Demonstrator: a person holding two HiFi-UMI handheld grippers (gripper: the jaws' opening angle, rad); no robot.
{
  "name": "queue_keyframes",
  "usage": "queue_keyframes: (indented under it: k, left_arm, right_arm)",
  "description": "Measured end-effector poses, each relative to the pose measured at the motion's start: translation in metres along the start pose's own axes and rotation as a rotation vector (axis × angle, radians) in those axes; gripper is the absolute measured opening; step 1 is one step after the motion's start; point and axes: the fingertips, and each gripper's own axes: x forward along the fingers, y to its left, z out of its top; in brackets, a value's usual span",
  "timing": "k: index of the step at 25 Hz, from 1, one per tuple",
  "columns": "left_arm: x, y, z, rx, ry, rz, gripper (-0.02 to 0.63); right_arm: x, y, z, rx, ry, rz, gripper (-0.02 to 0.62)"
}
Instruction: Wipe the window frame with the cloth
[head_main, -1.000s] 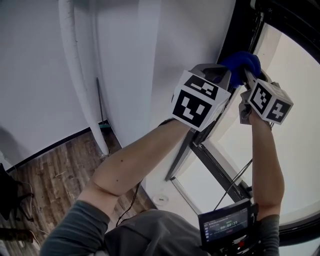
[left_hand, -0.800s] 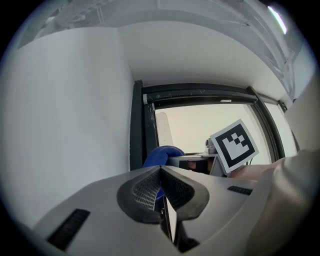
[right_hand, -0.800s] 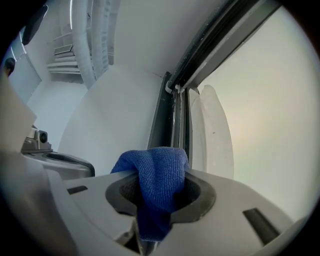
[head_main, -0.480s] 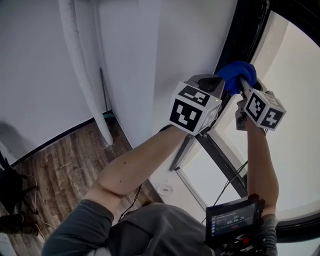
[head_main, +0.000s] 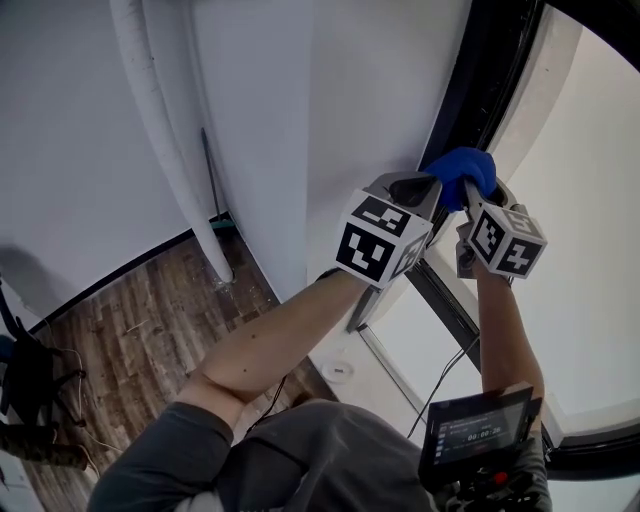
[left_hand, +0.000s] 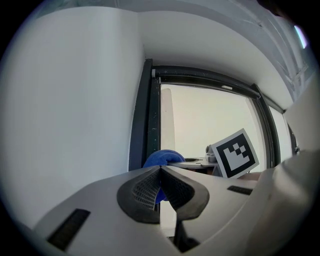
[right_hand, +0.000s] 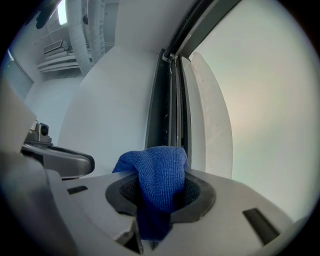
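Observation:
A blue cloth is bunched against the dark window frame, where the frame meets the white wall. My right gripper is shut on the cloth, which bulges up out of its pads in front of the frame's channel. My left gripper is just left of it, jaws shut together with nothing between them. In the left gripper view the cloth shows beyond the left gripper, touching the frame.
A white wall borders the frame on the left, with a white pipe running down to a wooden floor. A lower frame bar crosses below the grippers. A small screen device hangs at the person's chest.
Both grippers and the cloth have slid lower along the dark frame, down and left in the head view. The right gripper stays shut on the cloth.

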Motion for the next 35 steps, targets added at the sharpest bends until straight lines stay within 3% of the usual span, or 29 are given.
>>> queue_keyframes:
  k: [7, 12, 21, 35]
  left_arm:
    - [0.001, -0.003, -0.034, -0.006, 0.049, -0.013, 0.009]
    - [0.002, -0.004, -0.064, 0.002, 0.095, -0.023, 0.009]
    - [0.006, -0.008, -0.115, -0.036, 0.148, -0.067, 0.009]
    - [0.006, 0.004, -0.191, -0.089, 0.243, -0.099, 0.009]
  right_arm:
    - [-0.001, 0.002, -0.04, -0.006, 0.038, -0.016, 0.123]
    - [-0.001, 0.003, -0.087, 0.046, 0.112, -0.017, 0.124]
    - [0.0, 0.008, -0.144, 0.02, 0.158, -0.055, 0.124]
    - [0.001, 0.017, -0.251, 0.083, 0.307, -0.105, 0.124]
